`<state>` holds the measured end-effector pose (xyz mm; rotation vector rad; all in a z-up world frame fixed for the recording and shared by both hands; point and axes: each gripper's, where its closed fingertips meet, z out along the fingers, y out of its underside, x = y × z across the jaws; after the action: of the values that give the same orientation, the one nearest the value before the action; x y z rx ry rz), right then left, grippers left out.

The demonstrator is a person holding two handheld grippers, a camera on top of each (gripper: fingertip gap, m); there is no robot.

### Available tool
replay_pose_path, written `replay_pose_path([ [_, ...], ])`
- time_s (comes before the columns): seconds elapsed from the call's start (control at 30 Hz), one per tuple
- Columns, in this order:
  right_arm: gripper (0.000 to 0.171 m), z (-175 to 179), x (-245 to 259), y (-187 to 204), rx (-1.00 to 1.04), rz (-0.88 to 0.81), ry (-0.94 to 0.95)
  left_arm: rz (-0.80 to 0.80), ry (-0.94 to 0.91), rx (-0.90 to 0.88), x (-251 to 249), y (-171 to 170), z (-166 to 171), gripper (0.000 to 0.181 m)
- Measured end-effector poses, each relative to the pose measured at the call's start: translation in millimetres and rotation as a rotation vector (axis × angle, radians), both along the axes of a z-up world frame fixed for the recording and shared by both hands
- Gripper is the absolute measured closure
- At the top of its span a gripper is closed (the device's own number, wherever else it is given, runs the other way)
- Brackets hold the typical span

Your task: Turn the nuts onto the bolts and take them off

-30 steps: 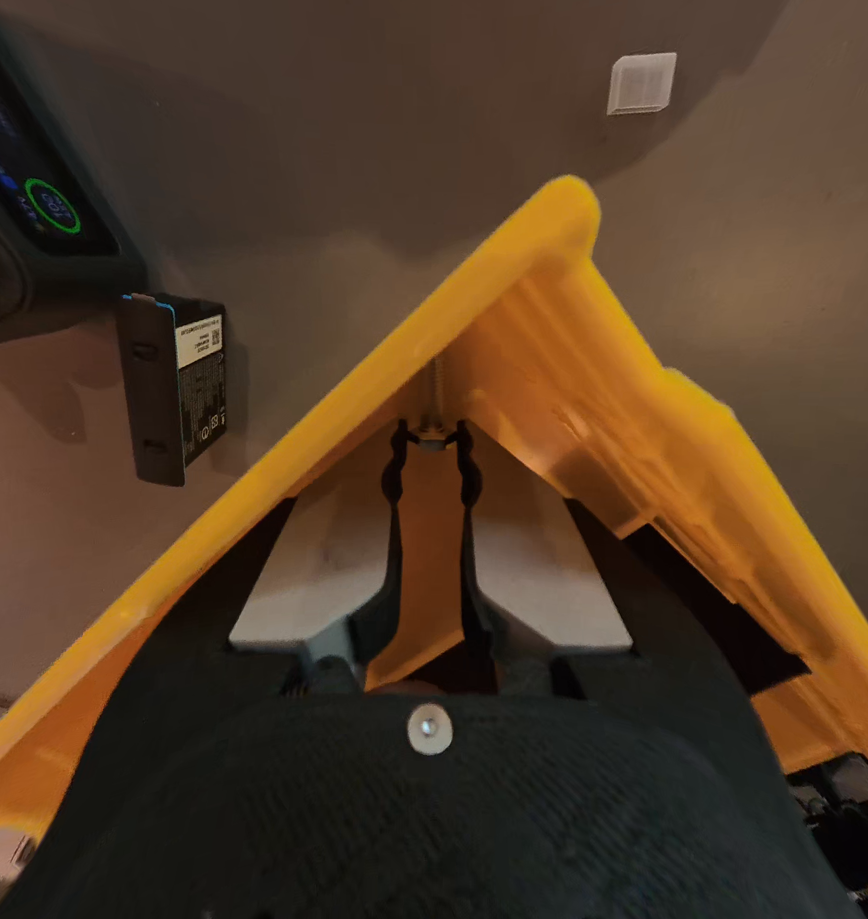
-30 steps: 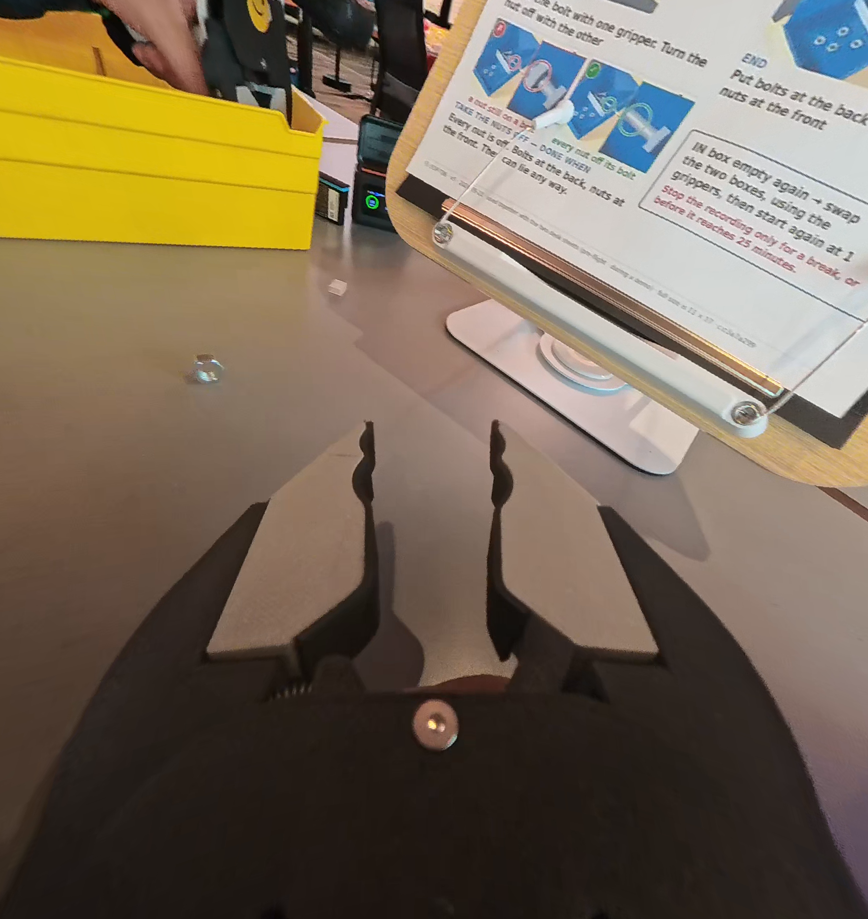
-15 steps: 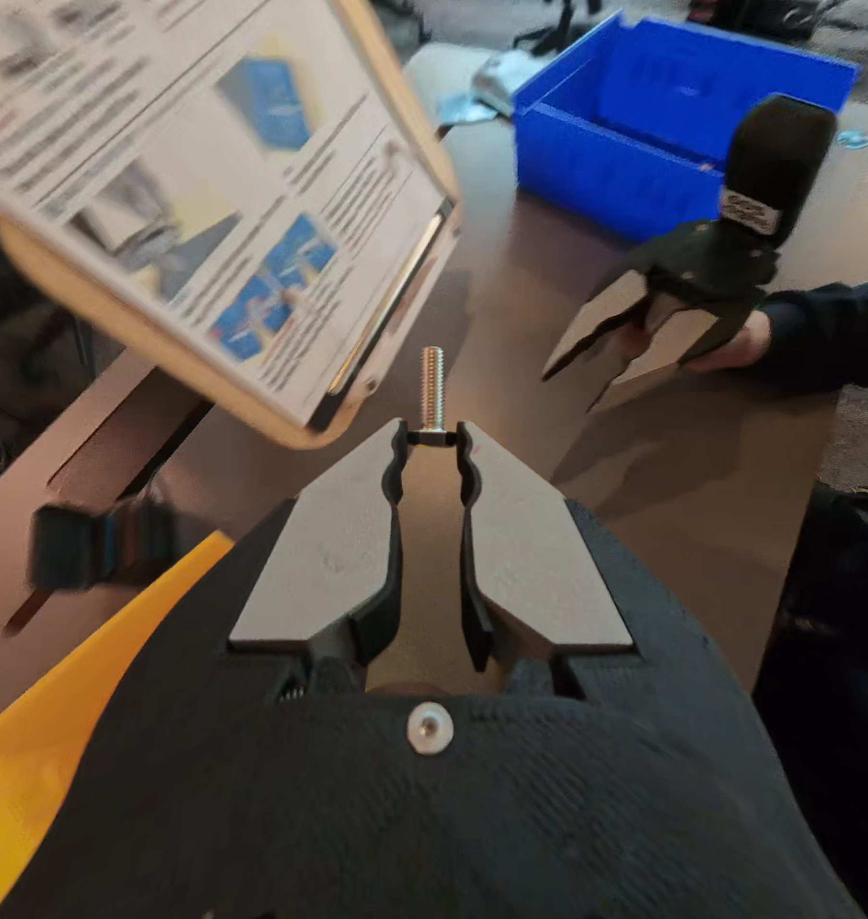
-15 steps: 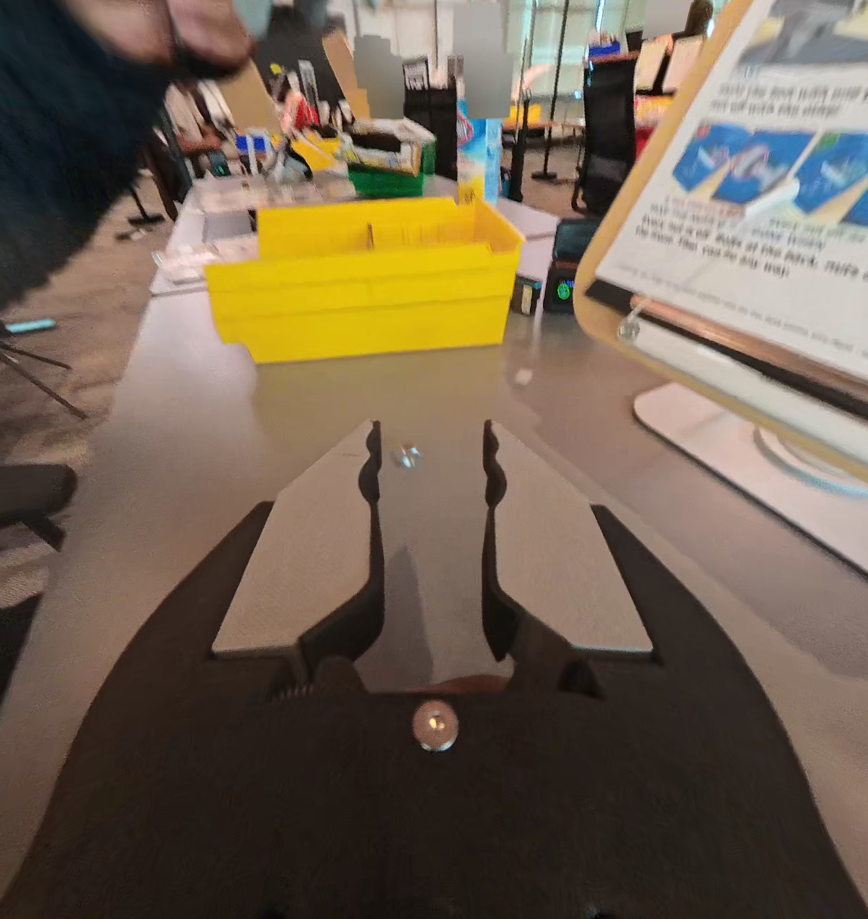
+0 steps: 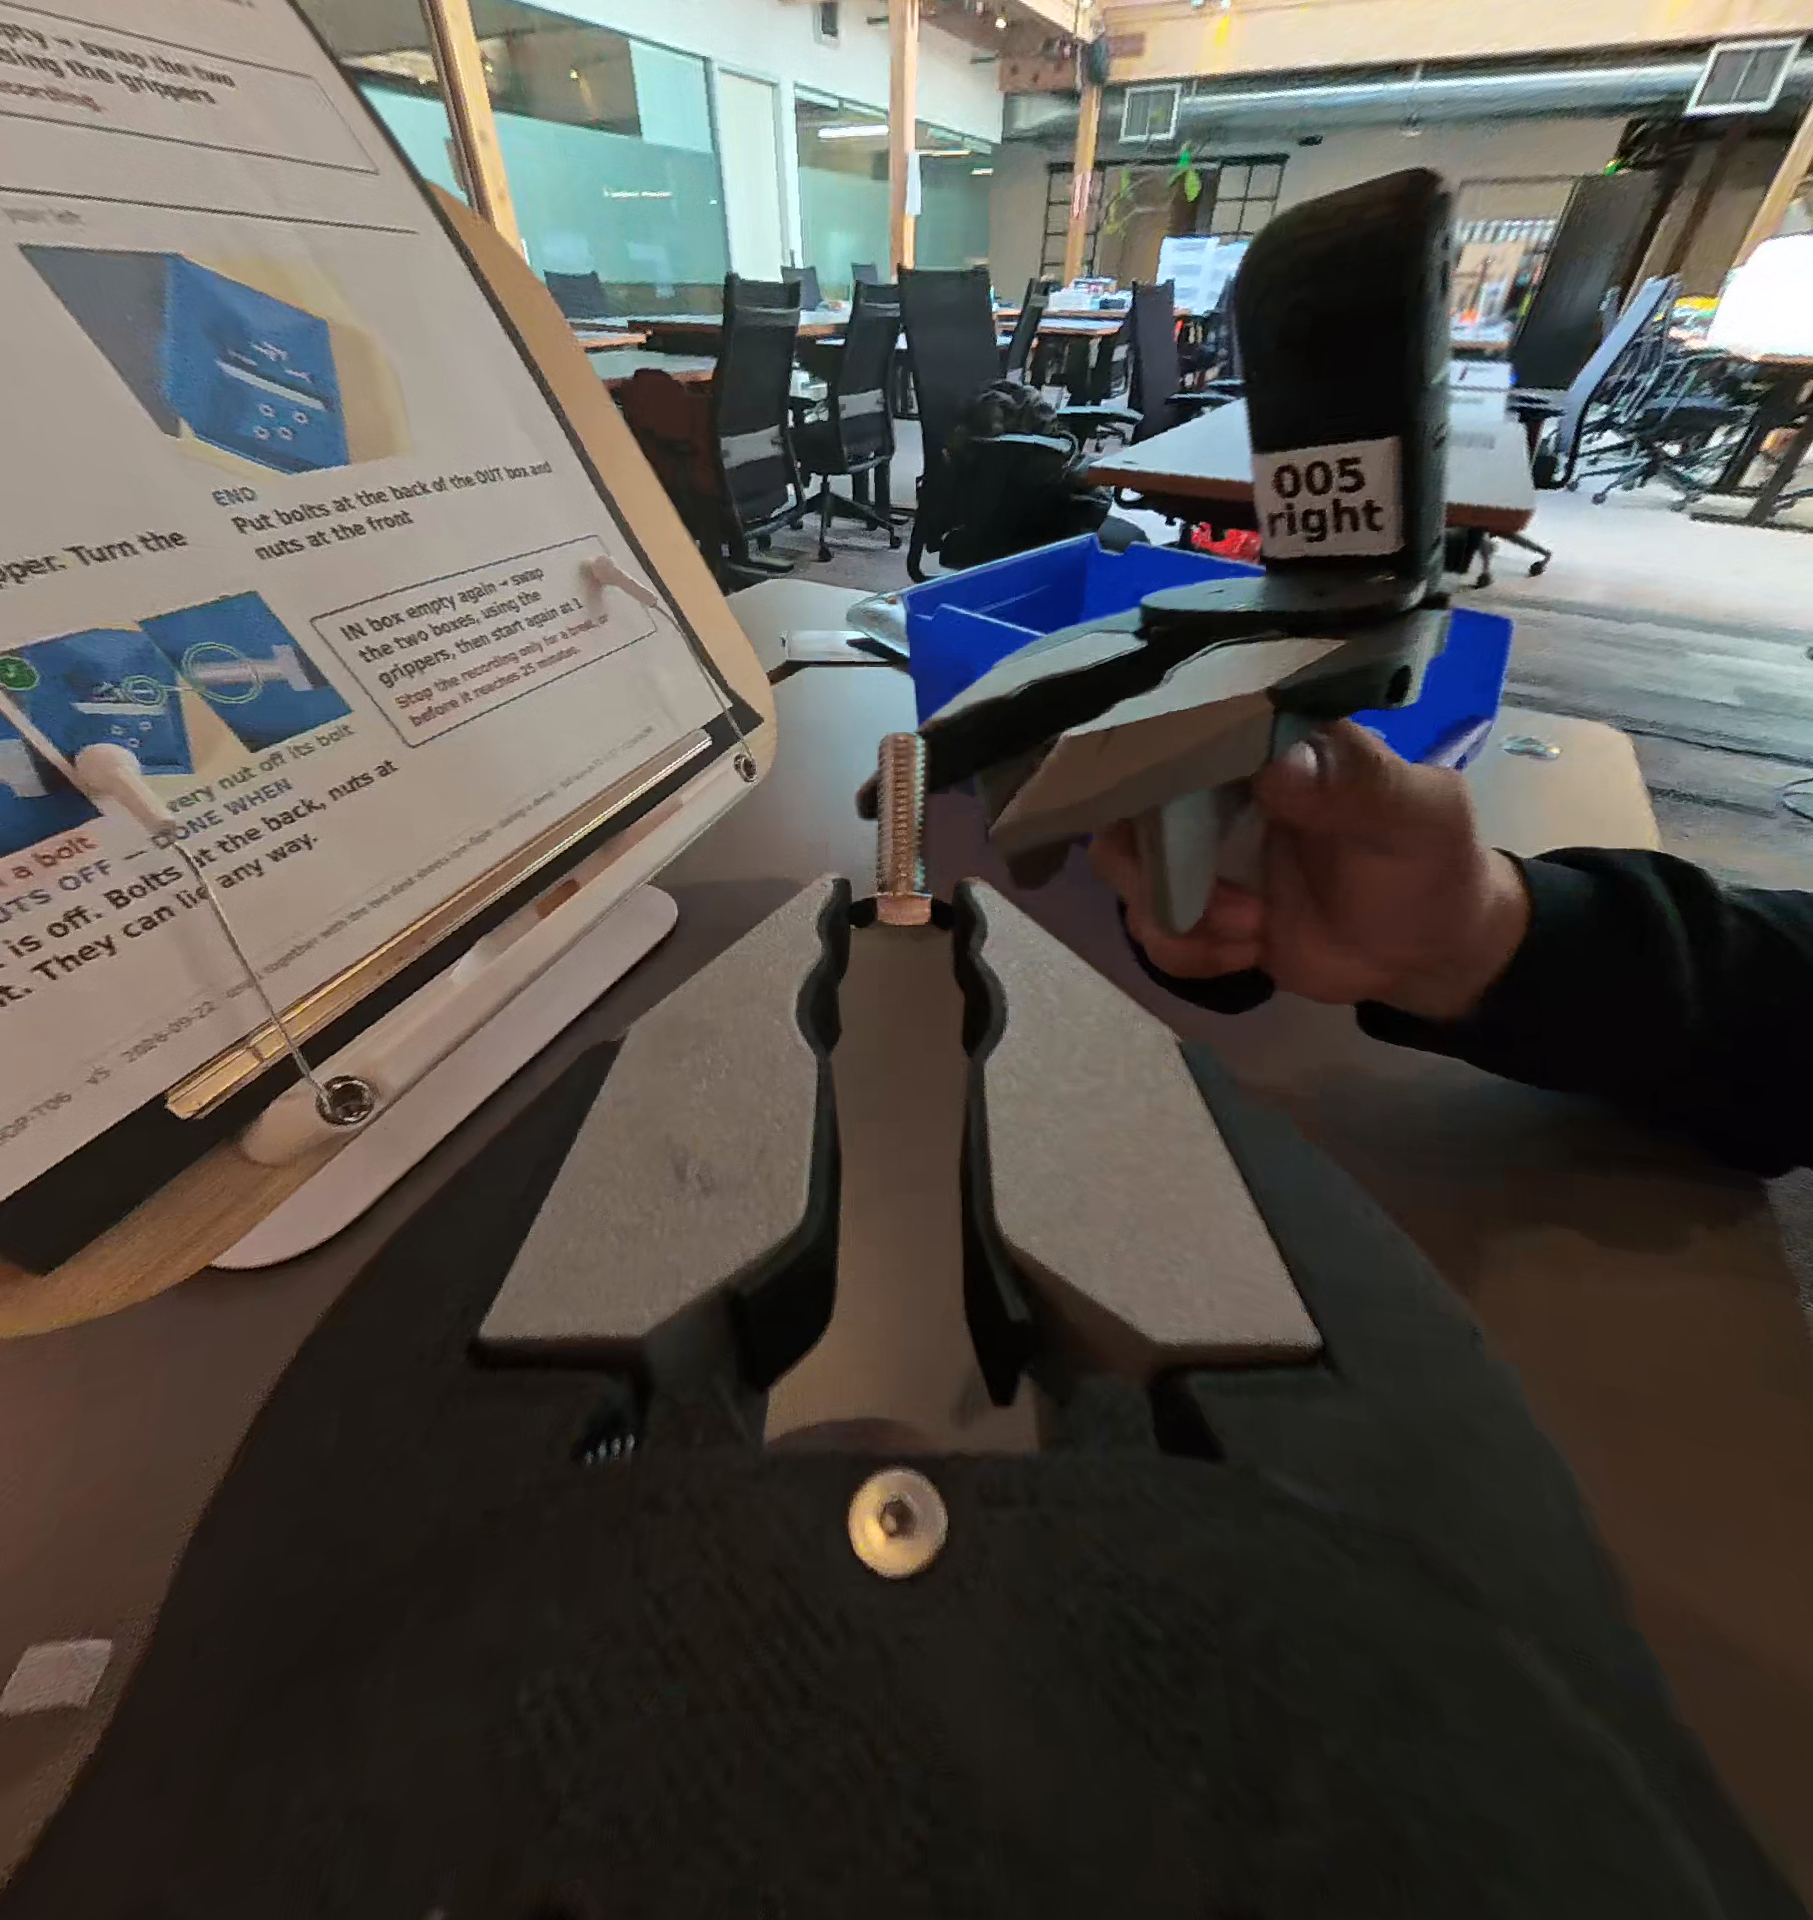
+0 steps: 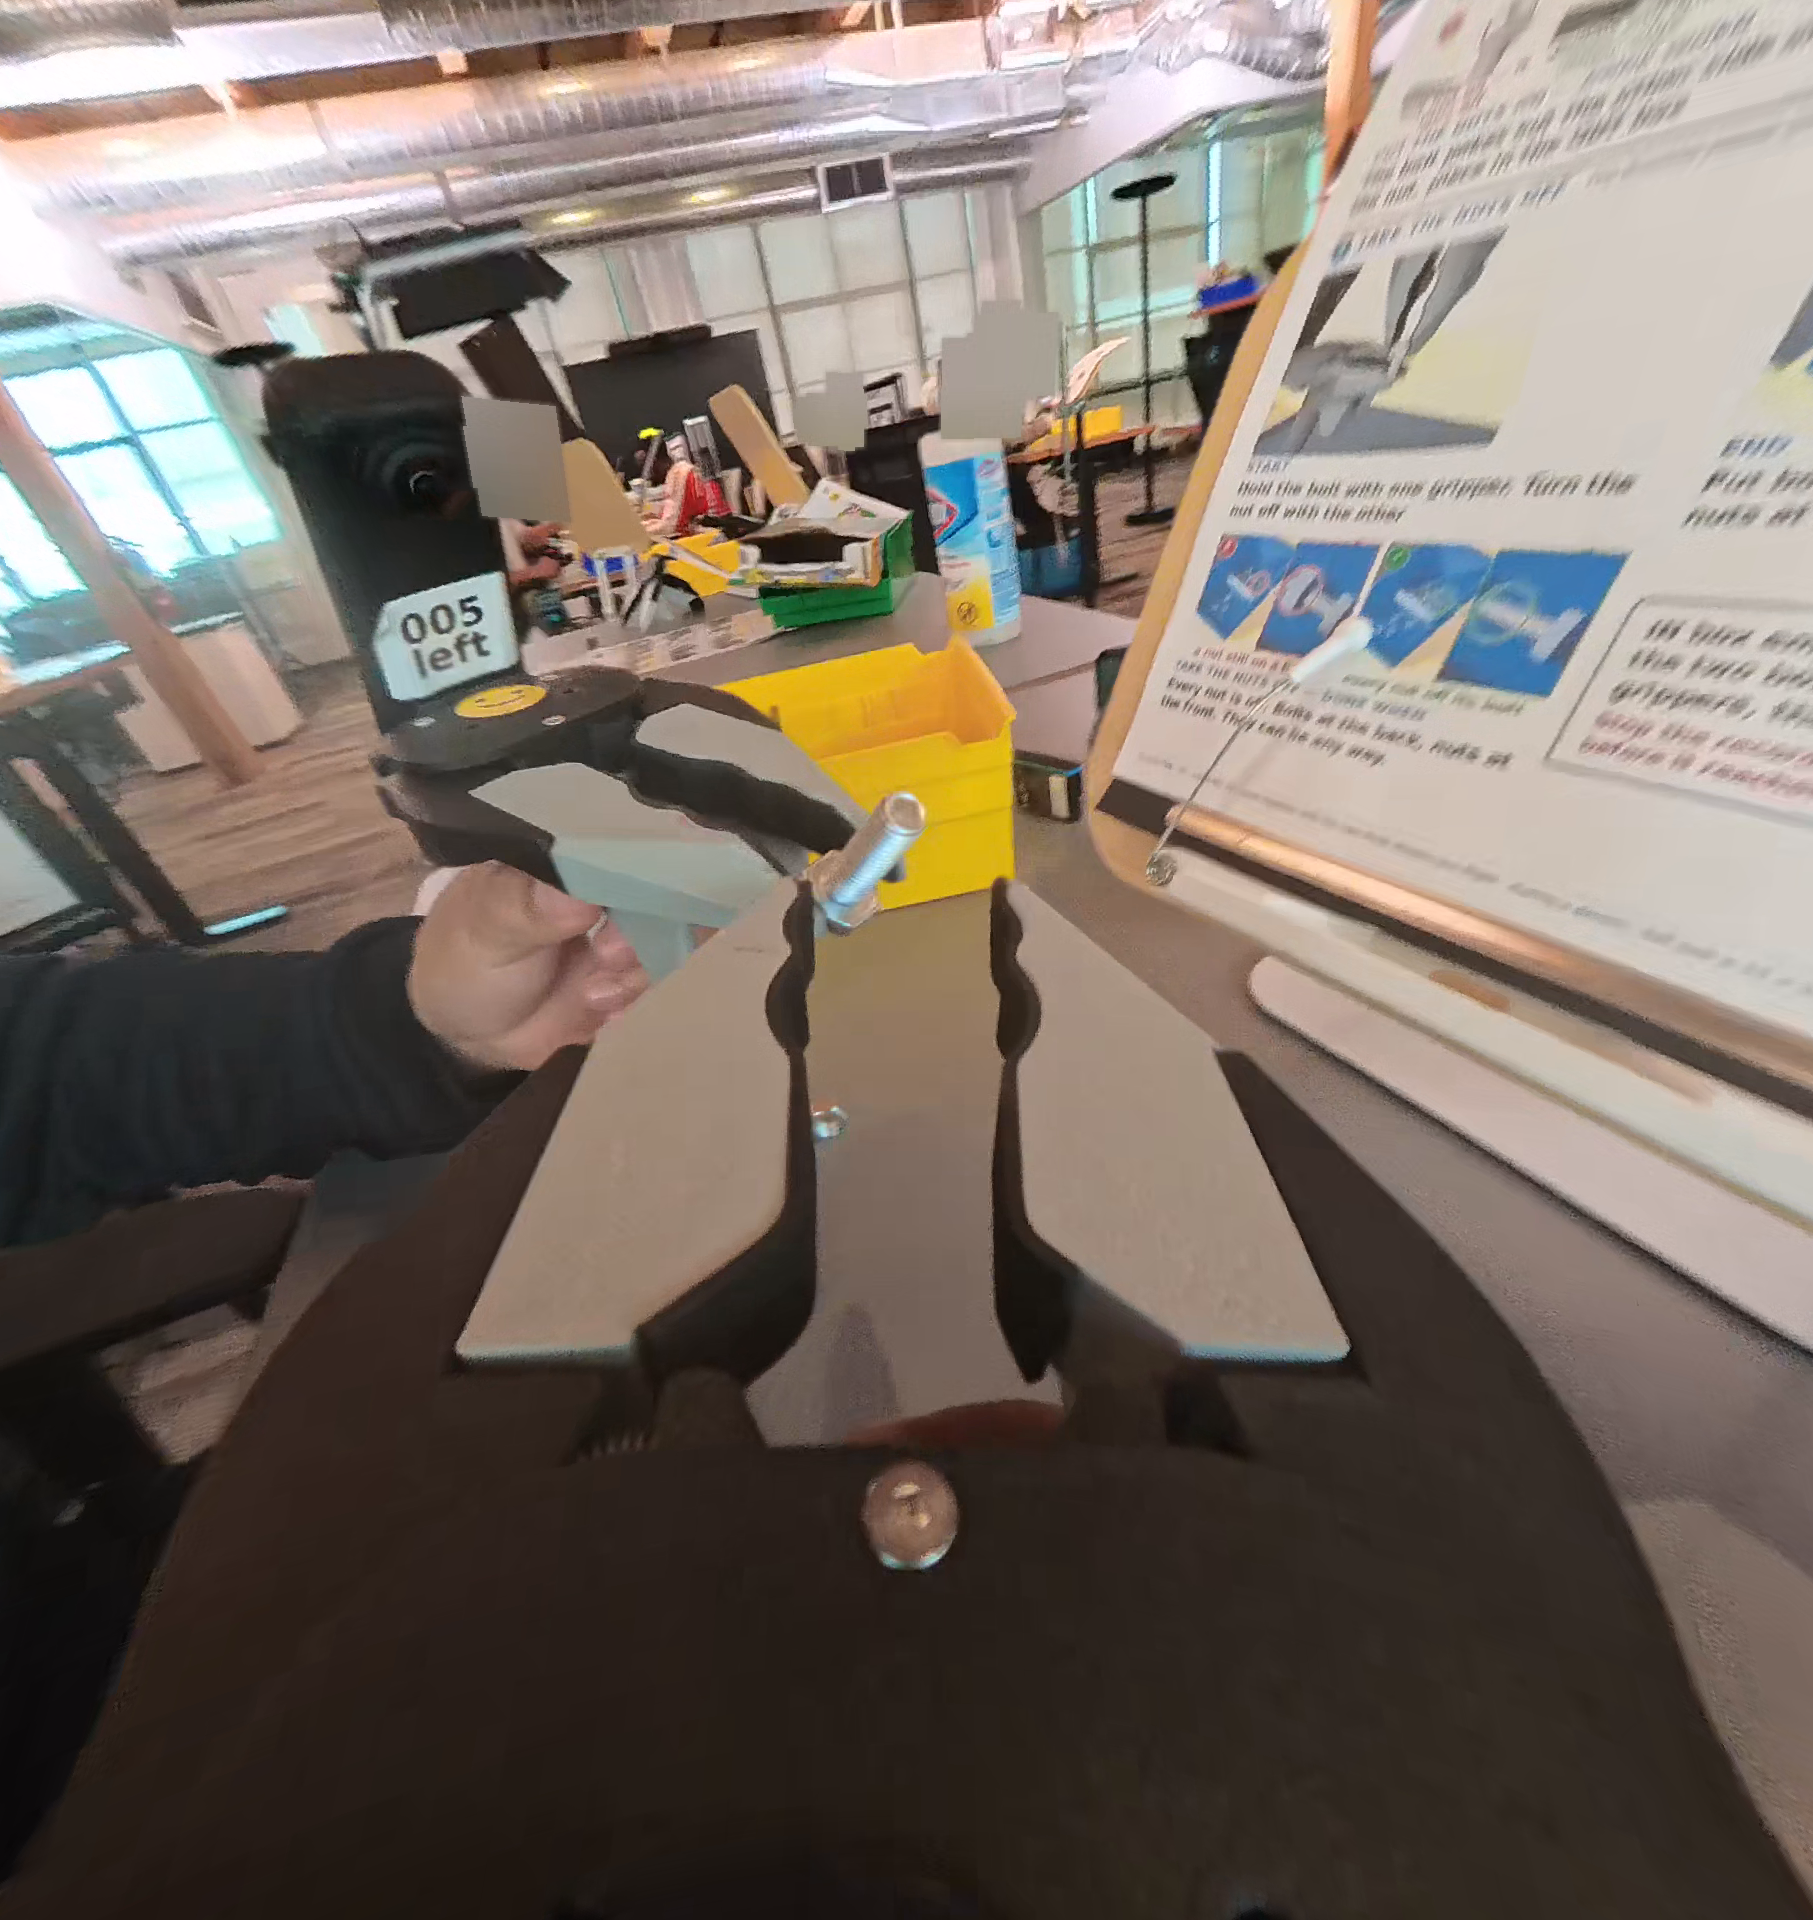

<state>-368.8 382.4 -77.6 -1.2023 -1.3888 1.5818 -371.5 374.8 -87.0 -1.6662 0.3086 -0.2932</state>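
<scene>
Above the grey surface point(image 6: 1141, 935), the left gripper point(image 5: 902, 914) pinches a small, stiff, likely slippery steel bolt point(image 5: 900, 821) by its head, threads up, while the right gripper point(image 6: 897, 904), fingers apart and empty, hovers over the loose nut point(image 6: 828, 1121).

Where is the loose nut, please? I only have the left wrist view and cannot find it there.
Observer: The nut lies on the table; the right wrist view shows it between the open fingers of the right gripper.
Operator: Thank you. And where is the yellow bin?
Observer: The yellow bin stands farther back on the table, beyond the left gripper that holds the bolt.
</scene>
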Motion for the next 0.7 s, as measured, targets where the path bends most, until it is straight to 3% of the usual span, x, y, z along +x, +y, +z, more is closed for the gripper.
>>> replay_pose_path([
  [0.07, 0.14, -9, -5, -4, -0.055, 0.048, -0.031, 0.006, 0.03, 0.017, -3, 3, -8, 0.164],
  [0.17, 0.164, -13, -8, -9, -0.062, 0.092, -0.033, -0.062, -0.005, 0.006, 7, 4, -17, 0.164],
  [0.43, 0.165, -45, -20, -27, 0.092, 0.081, -0.123, -0.058, 0.148, -0.13, -3, -8, -54, 0.164],
  [0.7, 0.166, -71, -33, -44, 0.161, 0.08, -0.193, -0.105, 0.153, -0.239, -10, -23, -80, 0.163],
])
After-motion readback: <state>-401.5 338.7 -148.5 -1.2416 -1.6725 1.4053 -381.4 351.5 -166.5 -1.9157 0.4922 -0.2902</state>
